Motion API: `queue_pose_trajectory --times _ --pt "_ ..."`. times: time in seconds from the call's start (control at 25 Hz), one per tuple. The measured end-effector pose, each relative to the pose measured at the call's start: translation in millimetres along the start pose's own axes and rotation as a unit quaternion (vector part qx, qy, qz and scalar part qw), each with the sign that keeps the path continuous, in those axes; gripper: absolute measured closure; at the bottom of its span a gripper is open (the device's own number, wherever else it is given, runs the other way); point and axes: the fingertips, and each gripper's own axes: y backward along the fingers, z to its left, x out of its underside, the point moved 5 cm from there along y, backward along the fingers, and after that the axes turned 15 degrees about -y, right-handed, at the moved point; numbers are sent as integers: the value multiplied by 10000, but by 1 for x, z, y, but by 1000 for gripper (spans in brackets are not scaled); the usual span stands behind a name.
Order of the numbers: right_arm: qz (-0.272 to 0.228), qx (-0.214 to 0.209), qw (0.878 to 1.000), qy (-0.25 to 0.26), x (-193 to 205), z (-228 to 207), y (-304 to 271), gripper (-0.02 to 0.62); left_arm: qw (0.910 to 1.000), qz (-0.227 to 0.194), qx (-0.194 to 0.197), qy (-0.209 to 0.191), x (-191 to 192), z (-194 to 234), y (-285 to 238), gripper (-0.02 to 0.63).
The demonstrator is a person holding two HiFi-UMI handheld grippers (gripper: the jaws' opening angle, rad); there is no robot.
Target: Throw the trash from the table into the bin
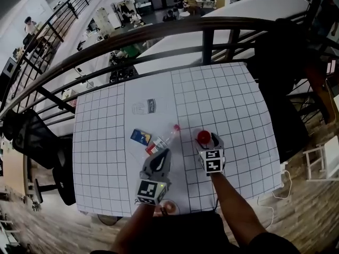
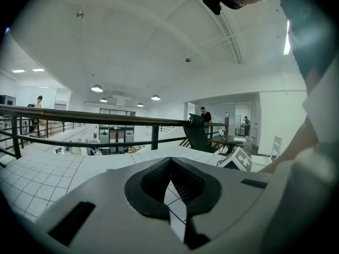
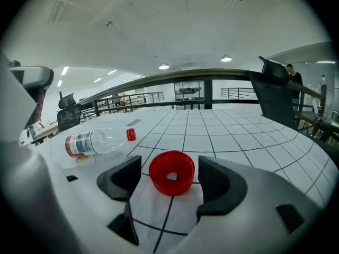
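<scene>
The right gripper's [image 3: 170,181] jaws stand wide either side of a red cap [image 3: 171,165] on the gridded desk [image 3: 233,136], pads not touching it; the cap sits squarely between them, nearer this hand. The left gripper [image 2: 170,184], jaws shut and empty, hovers just beside a clear bottle [image 1: 161,141] lying on its side, red lid pointing away and rightward. Only the head view shows a blue packet [image 1: 140,136]; no view shows a bin.

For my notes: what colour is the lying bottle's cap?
The cap is red, clearest in the right gripper view.
</scene>
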Motion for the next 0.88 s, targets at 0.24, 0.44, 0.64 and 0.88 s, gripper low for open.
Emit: queue_pose_trajectory --times 0.24,0.44,0.64,0.88 --pt "161 107 9997 151 7 -1 -6 273 9998 -134 -78 -79 -8 -3 4 588" --pt "107 160 9995 266 10 0 -2 311 9997 -176 -156 -40 -11 -7 17 588" --pt "22 130 9992 365 9 1 -1 313 9994 -163 -288 -19 -9 -6 29 588" --pt "-180 -57 9992 346 -4 6 11 313 9992 -43 -404 -69 -10 -2 46 588"
